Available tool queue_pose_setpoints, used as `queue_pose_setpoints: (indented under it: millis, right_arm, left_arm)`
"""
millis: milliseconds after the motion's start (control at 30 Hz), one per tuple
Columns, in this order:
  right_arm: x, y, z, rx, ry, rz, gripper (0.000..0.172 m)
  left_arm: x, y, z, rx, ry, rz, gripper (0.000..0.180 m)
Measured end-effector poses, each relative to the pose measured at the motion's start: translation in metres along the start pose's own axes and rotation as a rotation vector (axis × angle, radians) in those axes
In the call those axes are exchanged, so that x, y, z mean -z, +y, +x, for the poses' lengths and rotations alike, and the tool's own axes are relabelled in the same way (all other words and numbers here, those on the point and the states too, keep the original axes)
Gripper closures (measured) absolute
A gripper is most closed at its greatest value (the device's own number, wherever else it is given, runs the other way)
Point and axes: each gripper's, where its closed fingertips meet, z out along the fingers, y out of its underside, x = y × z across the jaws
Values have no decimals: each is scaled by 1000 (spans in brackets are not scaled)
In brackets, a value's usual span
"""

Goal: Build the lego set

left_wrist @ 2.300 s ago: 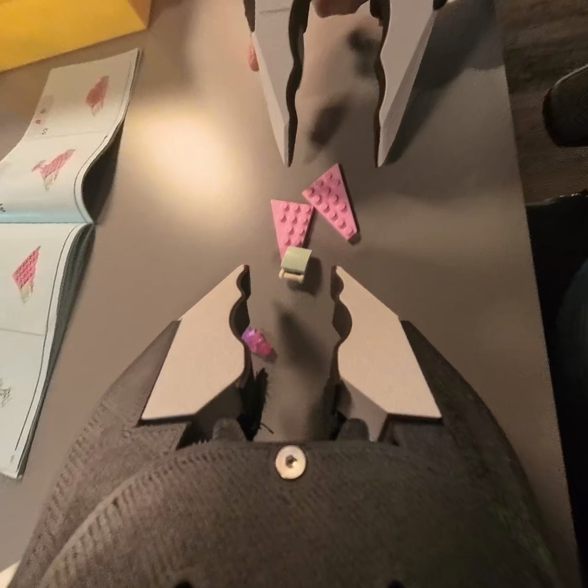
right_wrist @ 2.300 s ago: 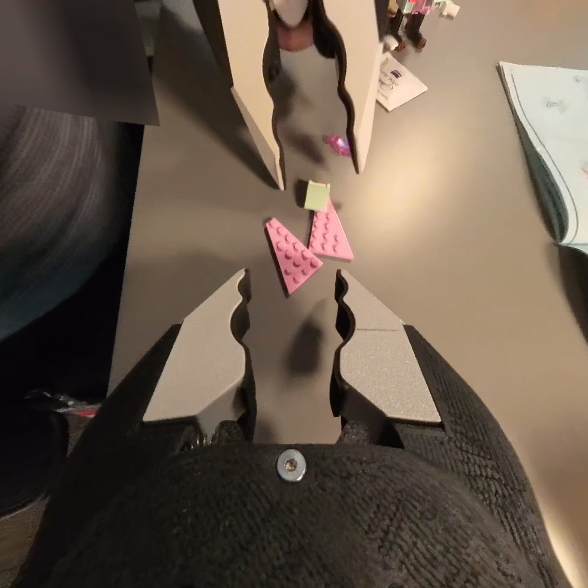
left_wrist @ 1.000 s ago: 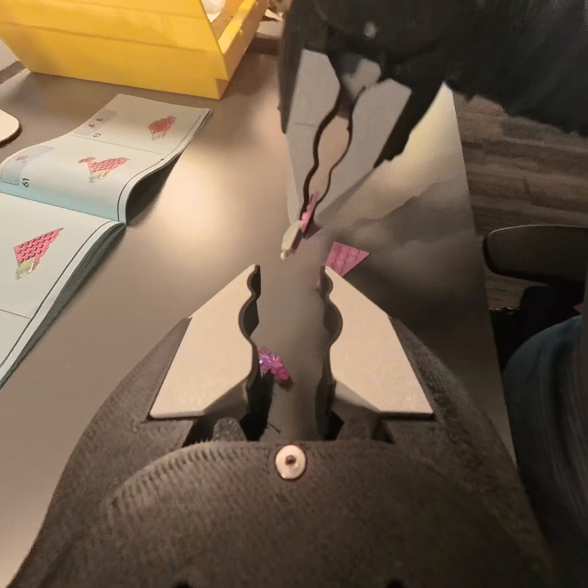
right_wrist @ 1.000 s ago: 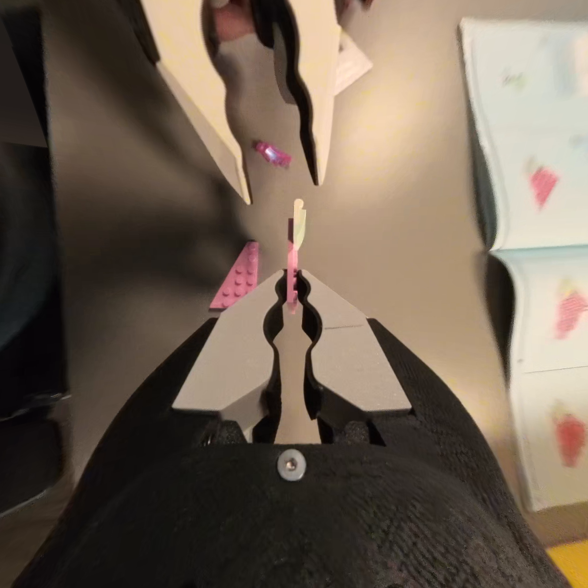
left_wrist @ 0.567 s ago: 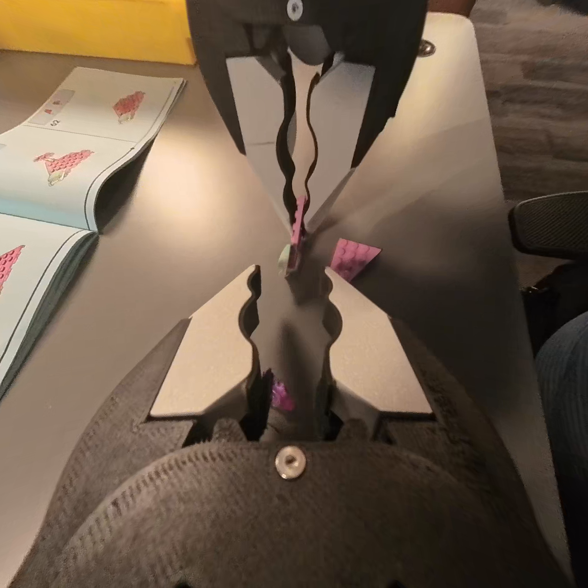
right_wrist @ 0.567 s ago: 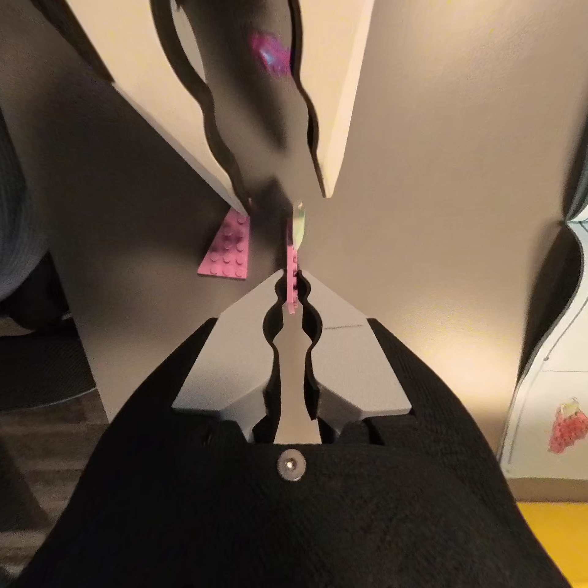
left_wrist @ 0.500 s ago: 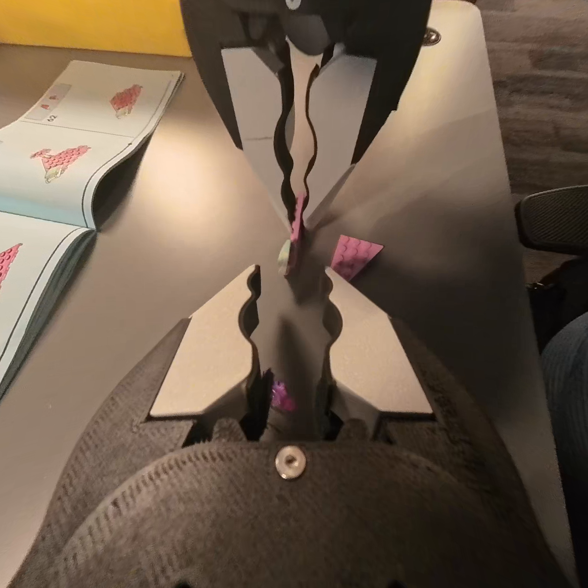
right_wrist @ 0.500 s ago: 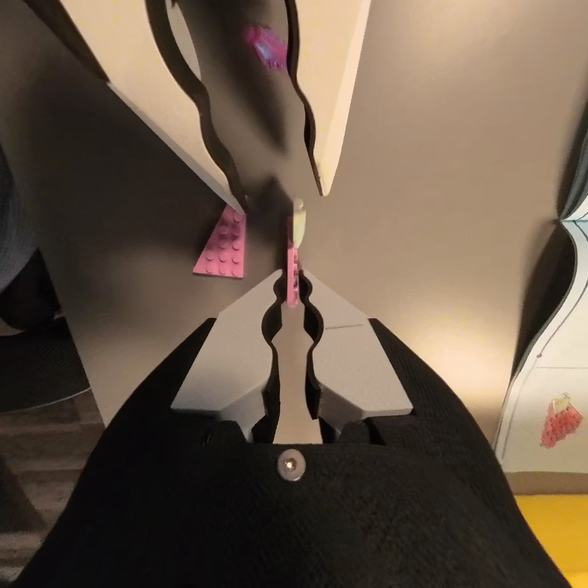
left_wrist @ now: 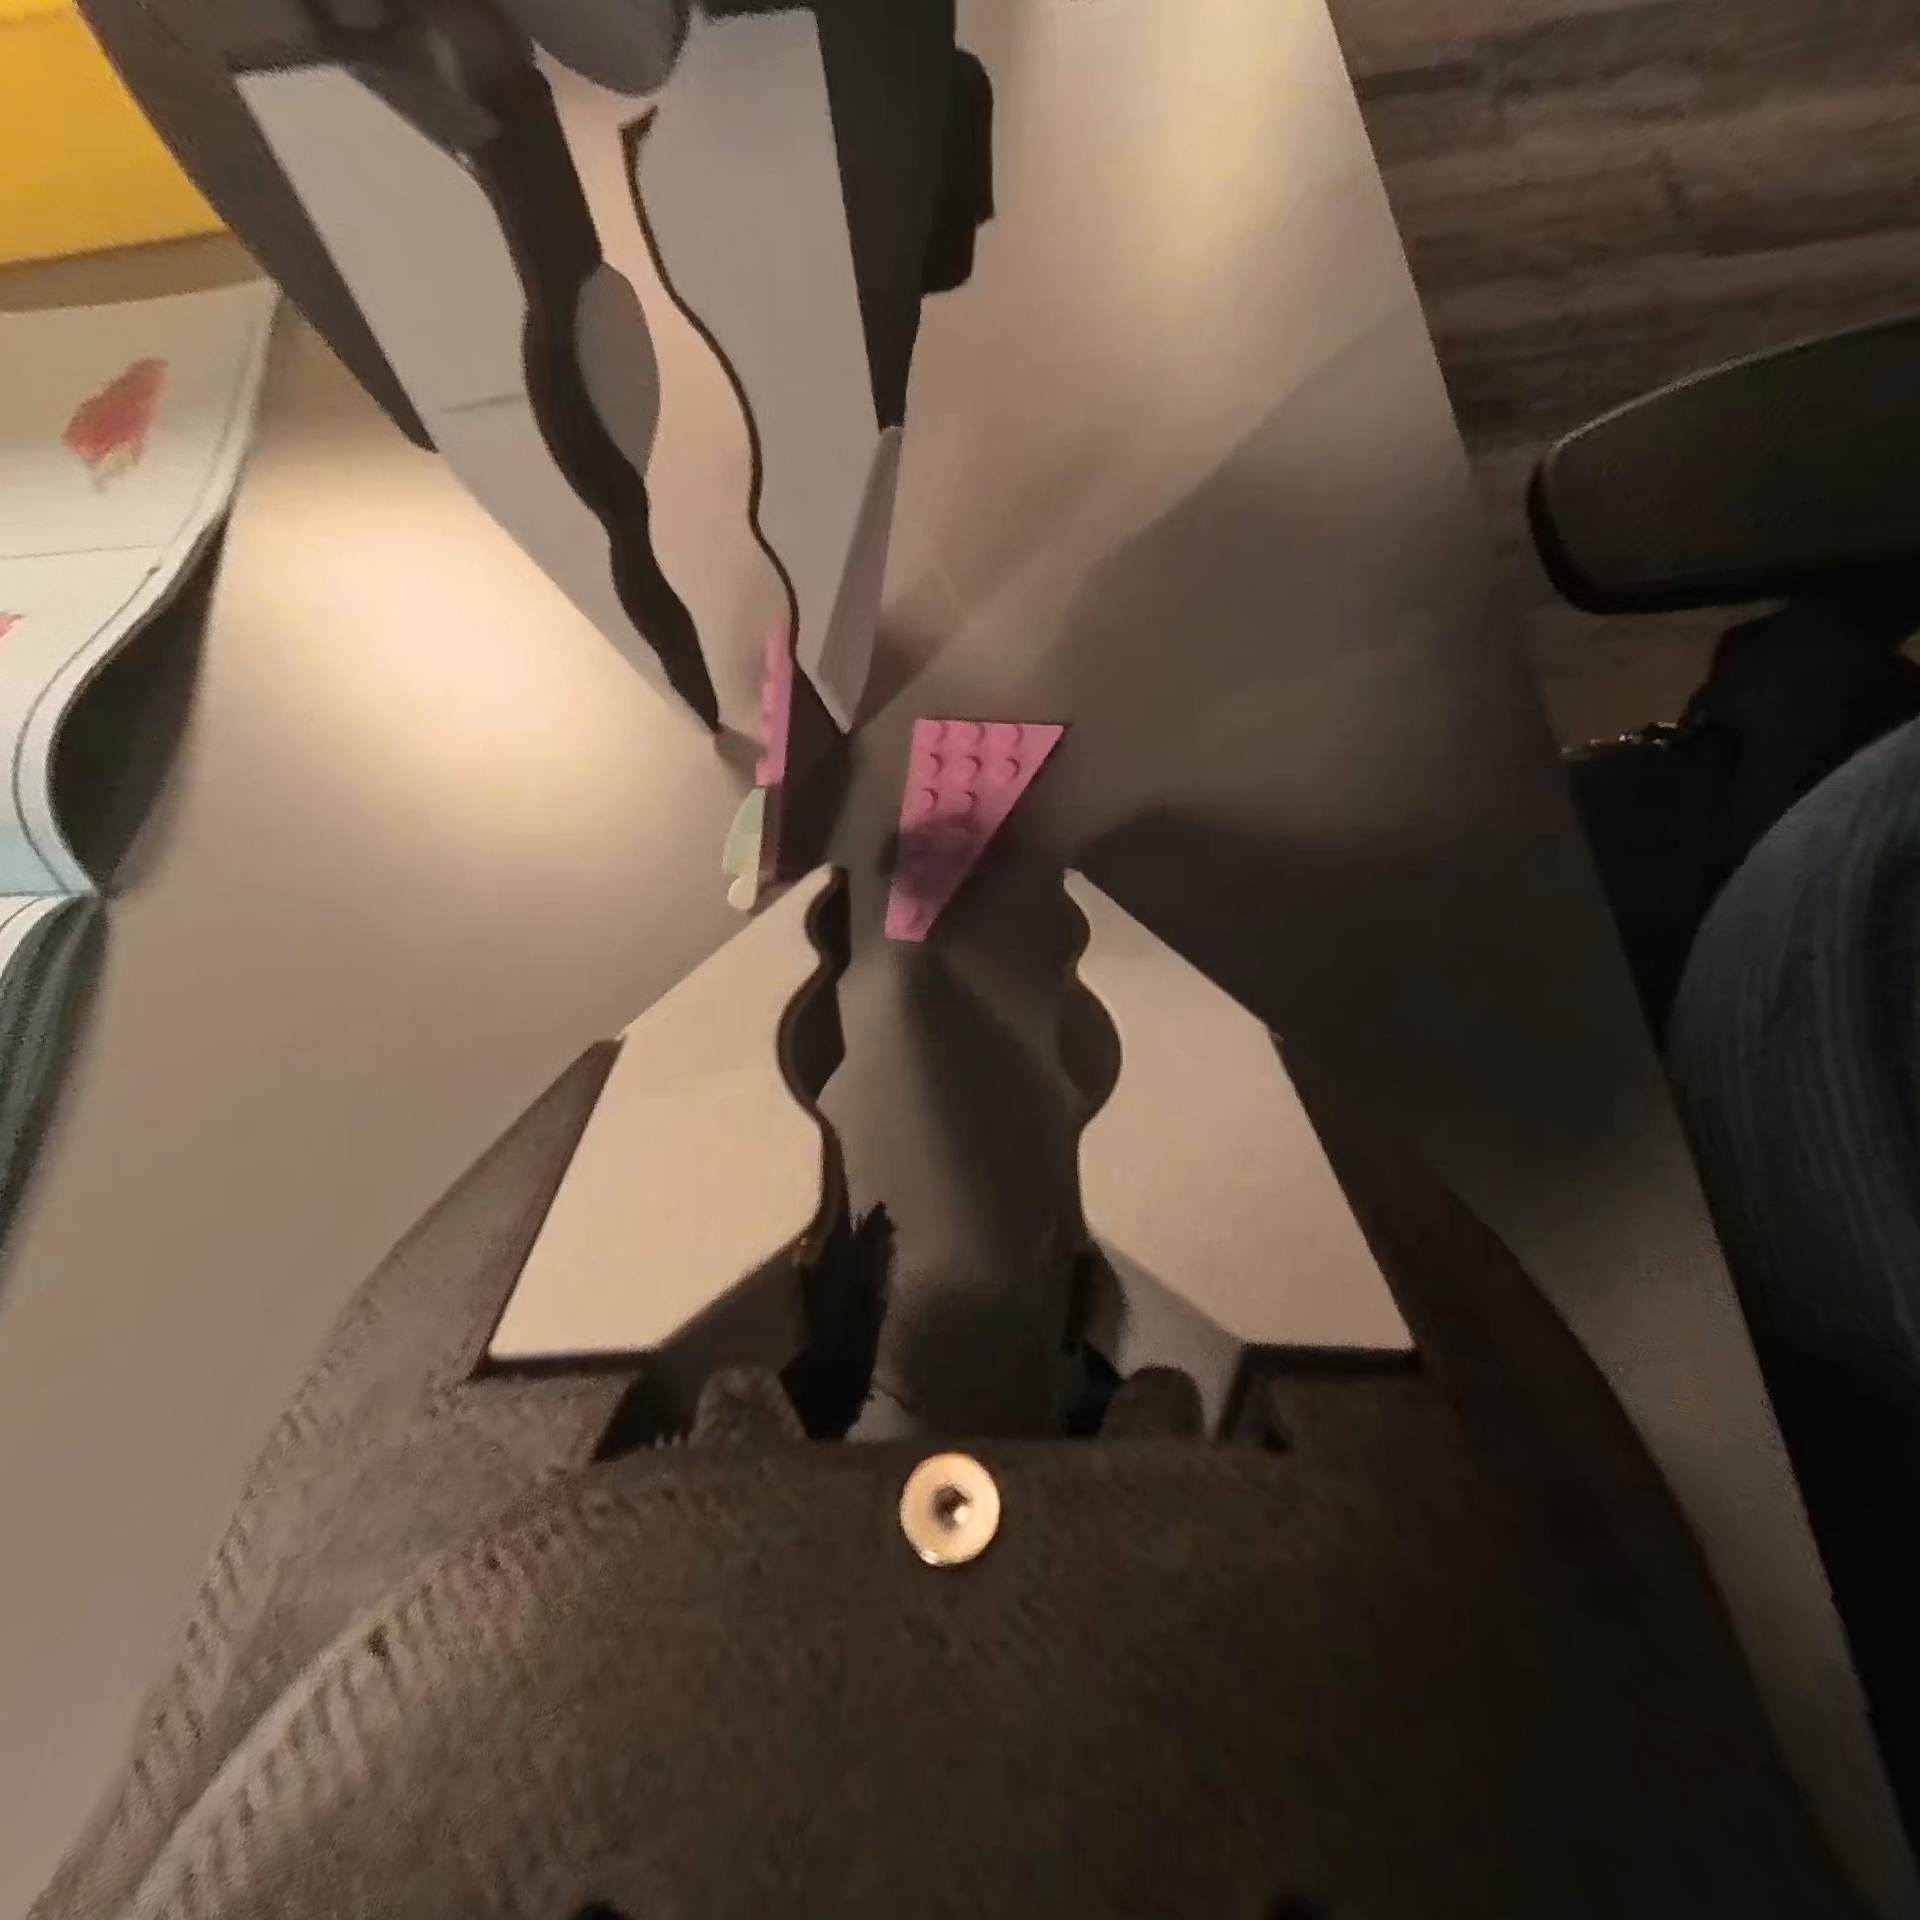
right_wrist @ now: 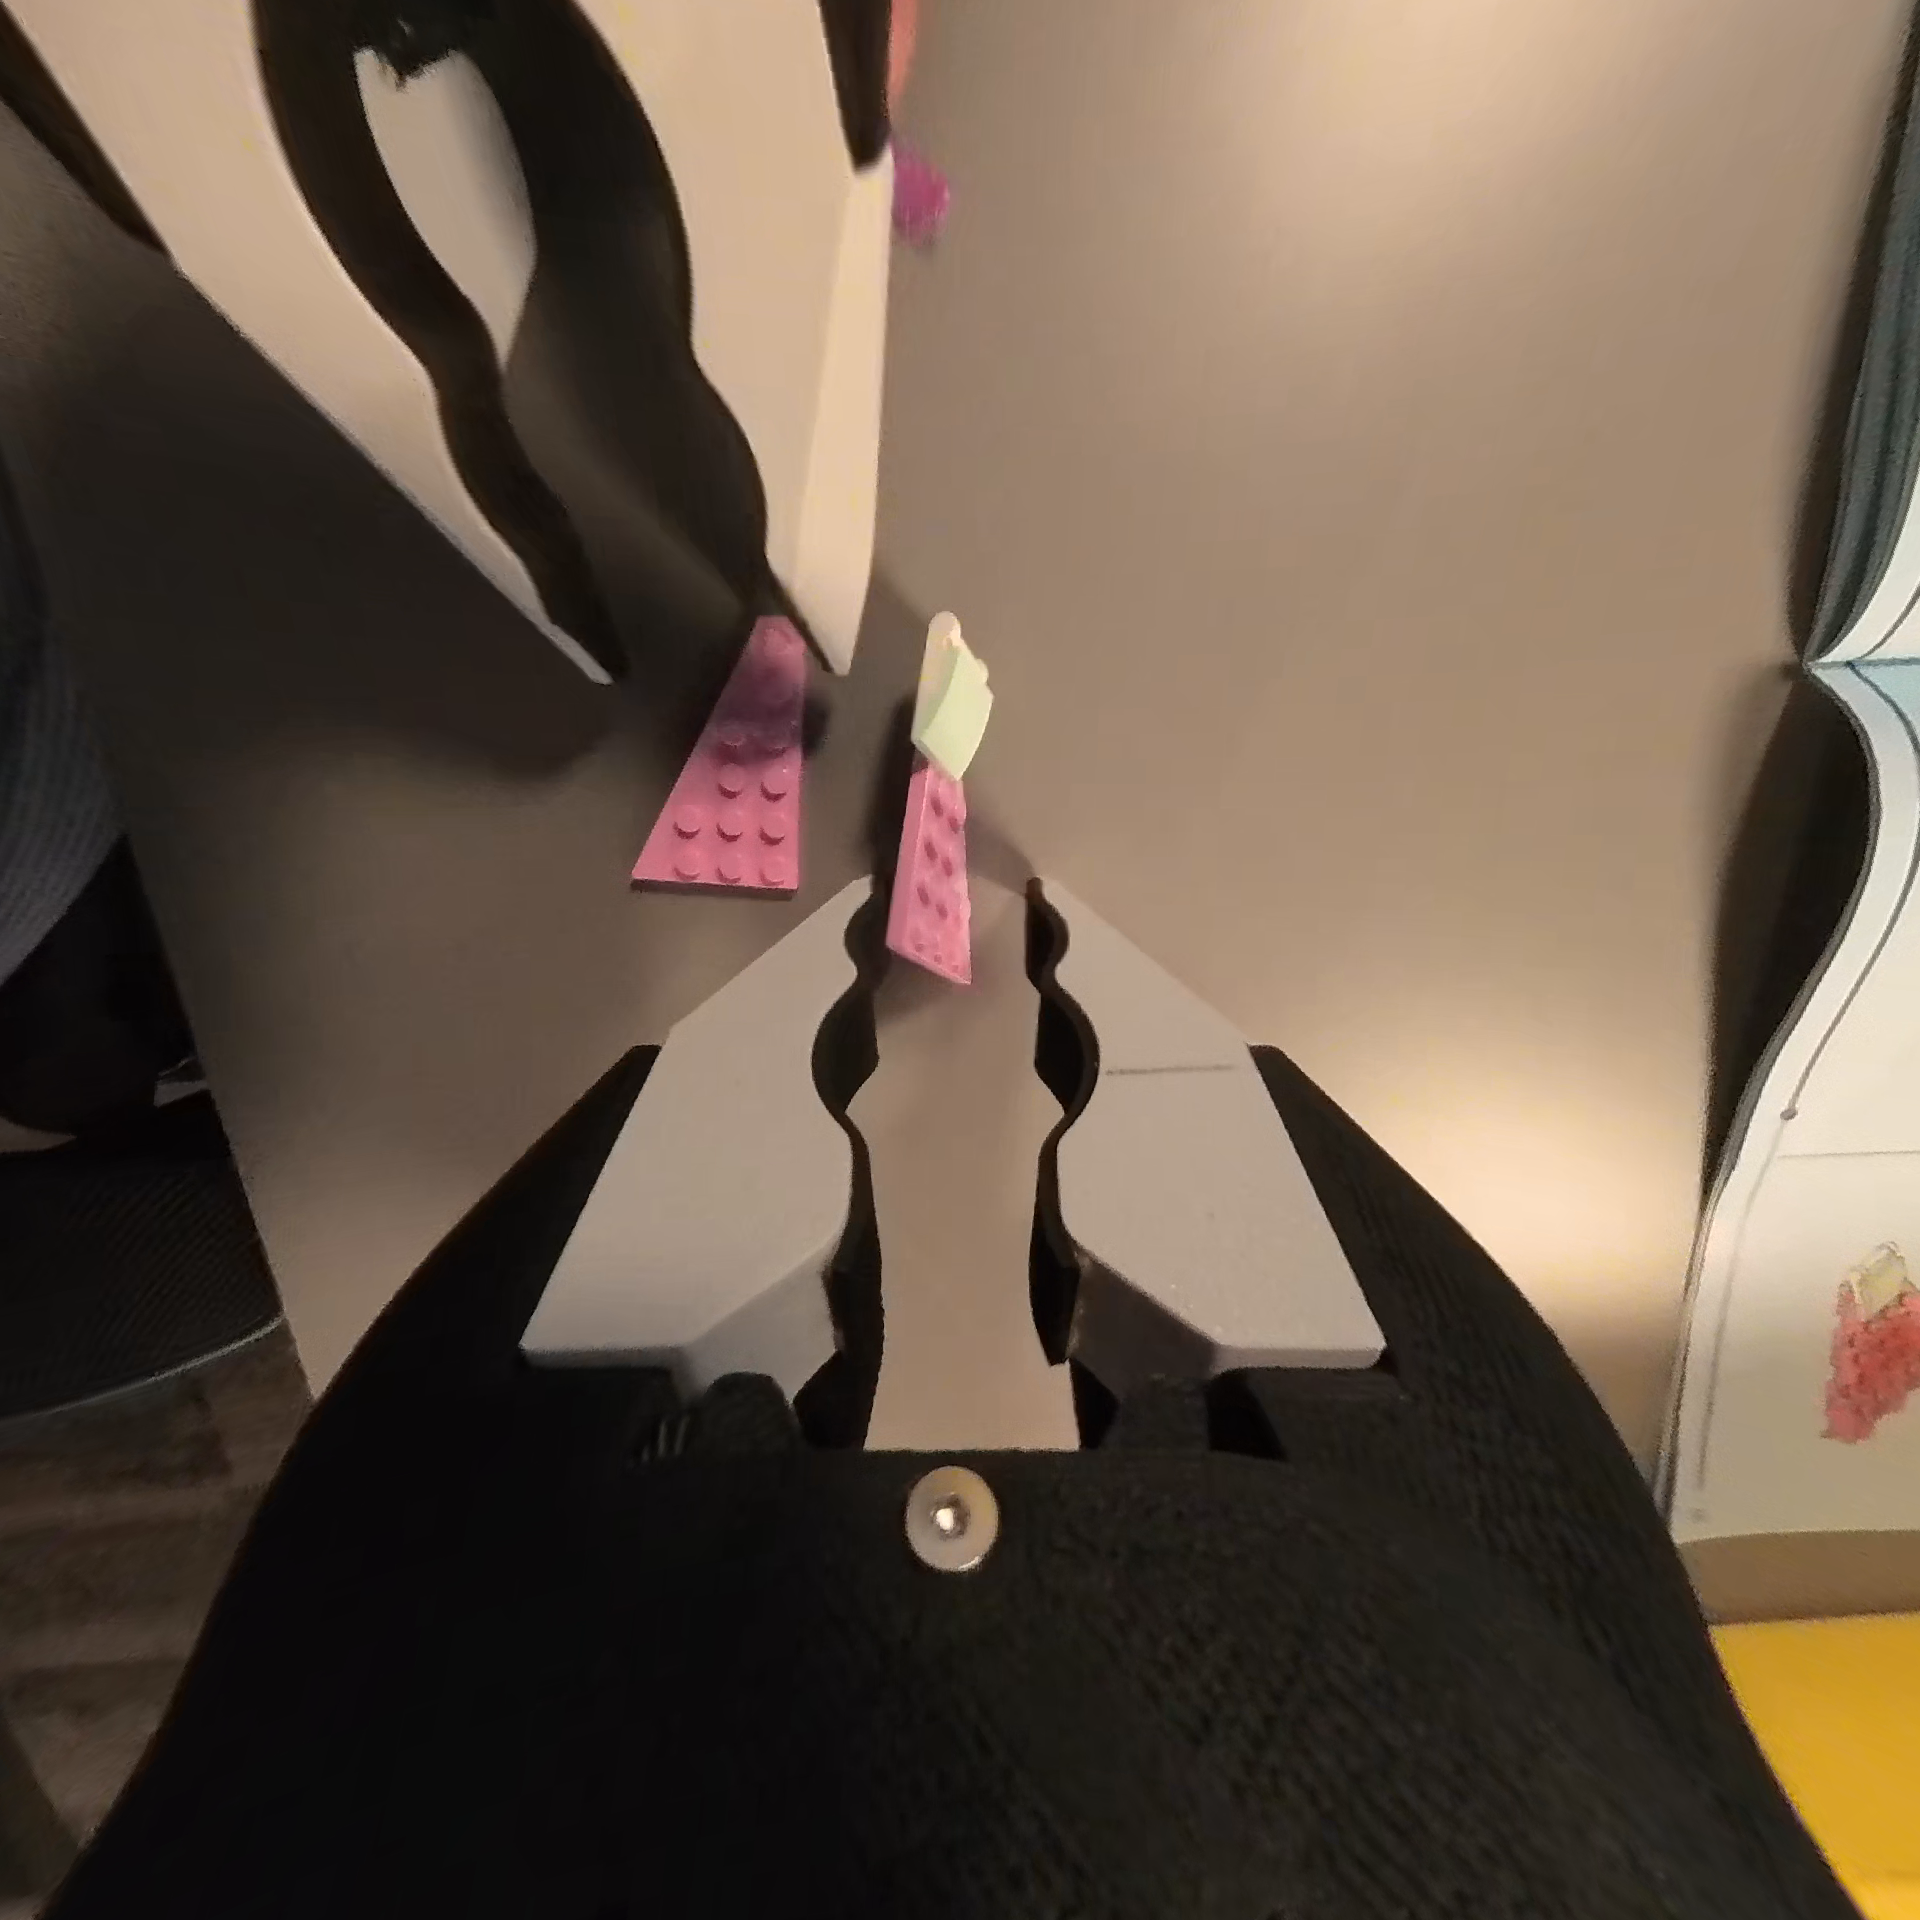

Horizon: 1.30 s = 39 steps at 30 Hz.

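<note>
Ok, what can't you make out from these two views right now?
- Upright plate: whether it touches a right claw finger or the table; right view, blur and shadow.
- Flat plate: far tip, right view, under the left claw.
- Purple piece: blurred, partly behind that claw.
- Booklet: cut off by frame edges.

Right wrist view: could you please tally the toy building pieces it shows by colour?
Pink plates: 2
Pale green piece: 1
Purple piece: 1
Total: 4
</note>
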Motion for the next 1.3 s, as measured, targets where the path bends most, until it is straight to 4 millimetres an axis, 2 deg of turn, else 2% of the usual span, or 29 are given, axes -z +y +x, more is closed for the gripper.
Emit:
queue_pose_setpoints:
  millis: [100, 233, 433, 633, 767, 900, 967, 1167, 1300]
  right_arm:
    - [1, 4, 0, -3, 15, 5, 144]
    - [3, 4, -1, 3, 38, 51, 149]
    - [11, -7, -1, 29, 84, 187, 169]
    - [11, -10, -3, 129, 190, 237, 169]
    - [8, -19, -11, 269, 305, 277, 169]
    - [4, -22, -15, 466, 479, 239, 169]
    - [4, -23, -14, 544, 564, 209, 168]
    - [6, -36, -18, 629, 662, 262, 169]
    - [5, -45, -21, 686, 691, 283, 169]
  left_arm:
    - [-6, 3, -1, -13, 15, -47, 150]
    - [-10, 2, -1, -1, 41, -64, 166]
    - [-5, 4, -5, -15, -13, -45, 168]
    - [6, 8, 0, 46, 10, -14, 168]
    - [8, 16, -2, 35, 16, -36, 168]
    - [7, 15, -1, 11, 23, -23, 167]
    - [9, 16, -1, 32, 24, -30, 161]
    - [30, 12, -9, 112, -48, 30, 156]
    - [35, 11, -16, 108, -105, 56, 141]
